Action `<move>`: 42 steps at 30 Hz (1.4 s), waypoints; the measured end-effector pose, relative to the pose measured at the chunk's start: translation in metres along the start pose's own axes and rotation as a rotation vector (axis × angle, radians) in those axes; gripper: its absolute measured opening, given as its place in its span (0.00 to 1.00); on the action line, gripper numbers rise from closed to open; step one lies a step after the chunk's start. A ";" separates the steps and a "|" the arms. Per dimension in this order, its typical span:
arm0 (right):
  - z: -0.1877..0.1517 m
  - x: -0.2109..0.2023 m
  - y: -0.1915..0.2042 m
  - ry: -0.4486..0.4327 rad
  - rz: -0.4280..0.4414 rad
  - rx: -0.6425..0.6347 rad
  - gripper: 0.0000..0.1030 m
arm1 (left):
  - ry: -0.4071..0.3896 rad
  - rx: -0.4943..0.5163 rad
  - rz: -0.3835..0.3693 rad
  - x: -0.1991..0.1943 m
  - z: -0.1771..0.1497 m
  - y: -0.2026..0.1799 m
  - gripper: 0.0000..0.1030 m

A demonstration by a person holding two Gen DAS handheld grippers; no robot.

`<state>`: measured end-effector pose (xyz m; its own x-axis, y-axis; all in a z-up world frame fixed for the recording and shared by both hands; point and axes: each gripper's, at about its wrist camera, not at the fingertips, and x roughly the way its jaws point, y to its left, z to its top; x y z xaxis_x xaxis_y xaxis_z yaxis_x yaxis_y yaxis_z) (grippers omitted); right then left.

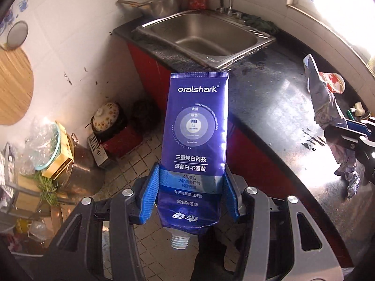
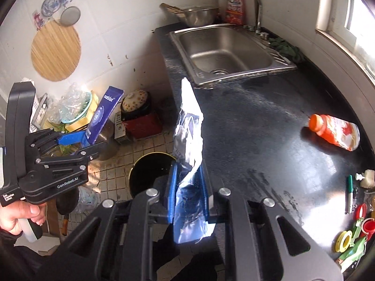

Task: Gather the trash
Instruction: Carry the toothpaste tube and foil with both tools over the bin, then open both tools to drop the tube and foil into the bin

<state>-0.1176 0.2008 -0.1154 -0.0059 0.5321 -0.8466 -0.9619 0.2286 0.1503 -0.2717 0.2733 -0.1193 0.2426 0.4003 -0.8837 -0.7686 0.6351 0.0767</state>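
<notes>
Bottle [image 2: 334, 132] on counter [image 2: 257, 128], right of sink [image 2: 225, 53]

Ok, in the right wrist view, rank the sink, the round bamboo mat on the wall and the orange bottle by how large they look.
1. Sink
2. Bamboo mat
3. Orange bottle

The bottle lies nearer the camera than the other two, so its true size may be smaller still.

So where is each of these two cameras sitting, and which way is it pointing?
Left wrist: rides on the left claw, looking along its fingers at the blue toothpaste tube it grips, floor and sink beyond; the right claw shows at the right edge.
Right wrist: rides on the right claw, looking at the crumpled wrapper it pinches, the counter and a black bin below; the left claw and the hand holding it show.
Shared: sink, tube, wrapper, round wooden board.
</notes>
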 end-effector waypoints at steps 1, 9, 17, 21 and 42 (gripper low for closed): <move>0.003 0.007 0.012 0.007 0.016 -0.017 0.18 | 0.008 -0.022 0.005 0.002 -0.006 0.010 0.47; 0.007 0.077 0.076 0.091 0.116 -0.062 0.18 | 0.076 -0.108 0.012 0.041 -0.054 0.058 0.47; -0.008 0.165 0.080 0.187 0.117 -0.032 0.18 | 0.186 -0.189 -0.079 0.139 -0.101 0.073 0.47; -0.019 0.212 0.078 0.246 0.113 -0.020 0.18 | 0.231 -0.193 -0.108 0.189 -0.122 0.071 0.48; -0.024 0.280 0.066 0.328 0.134 0.069 0.69 | 0.251 -0.201 -0.211 0.241 -0.121 0.074 0.88</move>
<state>-0.1896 0.3451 -0.3546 -0.2286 0.2737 -0.9342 -0.9260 0.2349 0.2954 -0.3421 0.3369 -0.3821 0.2745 0.0850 -0.9578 -0.8243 0.5338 -0.1888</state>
